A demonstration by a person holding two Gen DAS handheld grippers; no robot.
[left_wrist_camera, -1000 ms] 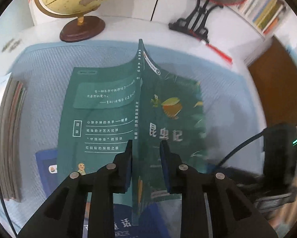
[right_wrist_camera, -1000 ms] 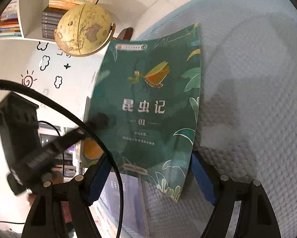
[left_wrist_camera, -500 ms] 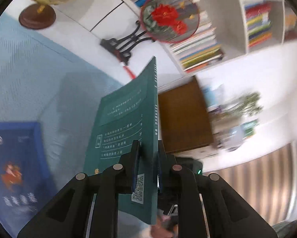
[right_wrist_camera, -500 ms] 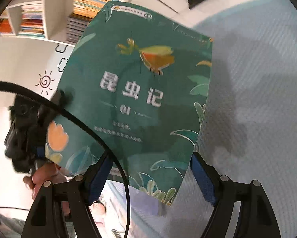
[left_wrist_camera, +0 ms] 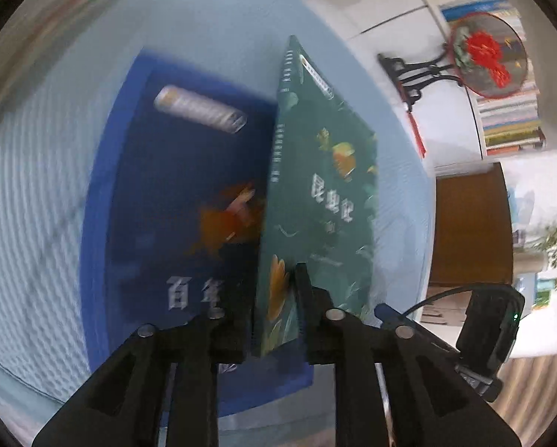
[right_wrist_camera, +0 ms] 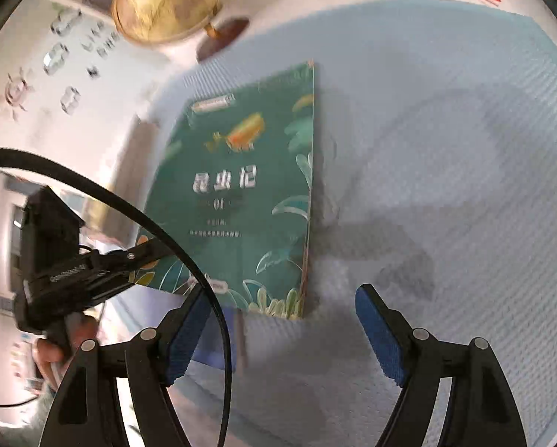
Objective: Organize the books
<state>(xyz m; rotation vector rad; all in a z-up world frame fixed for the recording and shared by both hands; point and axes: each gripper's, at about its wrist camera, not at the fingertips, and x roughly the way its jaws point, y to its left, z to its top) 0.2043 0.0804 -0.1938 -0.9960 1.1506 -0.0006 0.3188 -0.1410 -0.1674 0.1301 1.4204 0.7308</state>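
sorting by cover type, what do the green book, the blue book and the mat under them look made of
Green book: thin paper softcover, slim spine, matte with shiny-looking title lettering. It is clamped in the left gripper.
Blue book: probably a paper cover too, silvery title; too blurred to tell the finish.
Mat: pale blue, dimpled weave-like texture, likely fabric or soft foam.

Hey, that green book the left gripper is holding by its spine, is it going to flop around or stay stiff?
Likely a bit floppy: the green book looks like a thin paperback, clamped only near its bottom corner by the left gripper. It probably weighs little. Its smooth-looking cover might slip, so lowering onto the blue book gently seems wise.
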